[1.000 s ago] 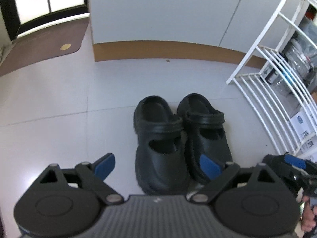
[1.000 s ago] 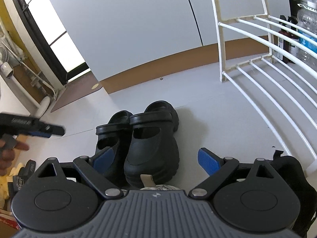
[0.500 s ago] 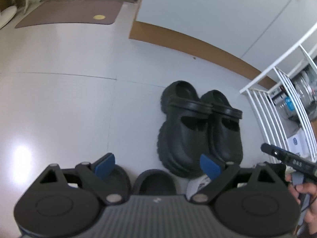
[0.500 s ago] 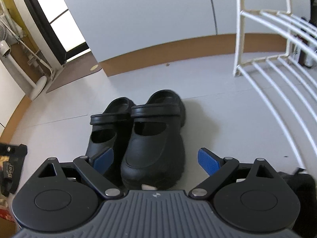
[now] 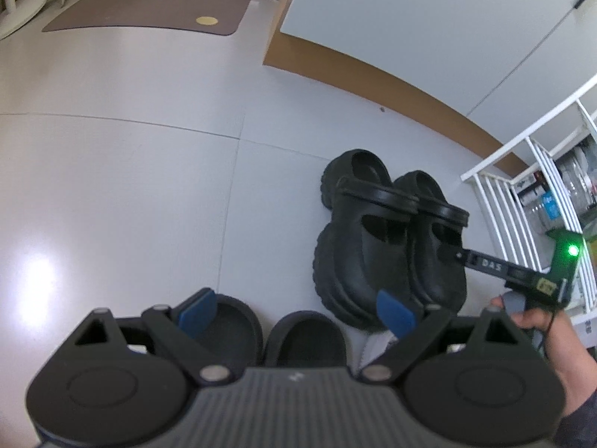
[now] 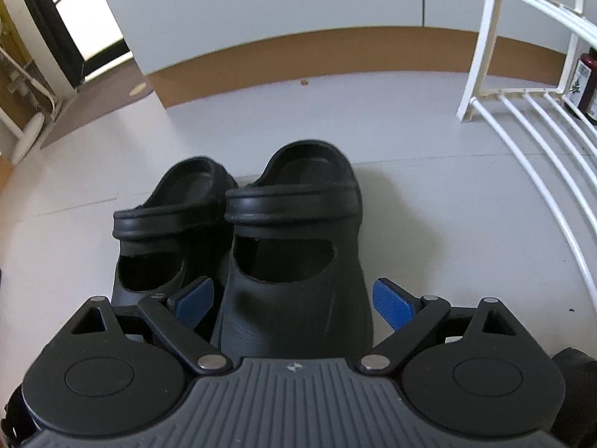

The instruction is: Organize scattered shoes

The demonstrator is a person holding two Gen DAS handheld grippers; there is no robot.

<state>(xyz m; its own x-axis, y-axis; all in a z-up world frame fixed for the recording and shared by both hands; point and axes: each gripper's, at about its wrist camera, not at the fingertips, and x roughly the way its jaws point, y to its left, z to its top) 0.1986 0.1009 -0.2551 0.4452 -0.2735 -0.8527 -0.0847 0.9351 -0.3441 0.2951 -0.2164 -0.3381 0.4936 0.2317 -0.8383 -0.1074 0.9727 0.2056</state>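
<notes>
Left wrist view: the left gripper (image 5: pixel 294 311) is hovering low over the pale grey tiled floor (image 5: pixel 123 194) with its blue-padded fingers (image 5: pixel 197 311) spread wide apart and gripping nothing. Directly between and below those fingers, the rounded ends of two further black slip-on shoes (image 5: pixel 304 338) are lying side by side at the near edge of the frame; their far parts are hidden by the gripper body. Just beyond them to the right, the pair of black chunky-soled rubber clogs (image 5: pixel 363 246) is standing upright on the floor, the two clogs touching along their inner sides, heel straps up. At the right edge, a hand (image 5: pixel 537 321) is holding the right gripper's handle, on which a green indicator light (image 5: pixel 572 250) is glowing, just beside the right clog.

Right wrist view: the right gripper (image 6: pixel 294 300) is also standing with its jaws wide apart, and they are straddling the toe of the right-hand clog (image 6: pixel 294 261) without the blue pads (image 6: pixel 393 304) touching it. The left-hand clog (image 6: pixel 168 231) is sitting against it, slightly nearer the left pad.

Farther right, a white tubular metal rack (image 6: pixel 522 100) is resting on the floor, with a dark bottle (image 6: pixel 582 86) on it. At the far side, a brown skirting board (image 6: pixel 335 56) is running under a pale grey wall (image 6: pixel 261 0), and a brown floor mat (image 5: pixel 149 11) is lying far left.
</notes>
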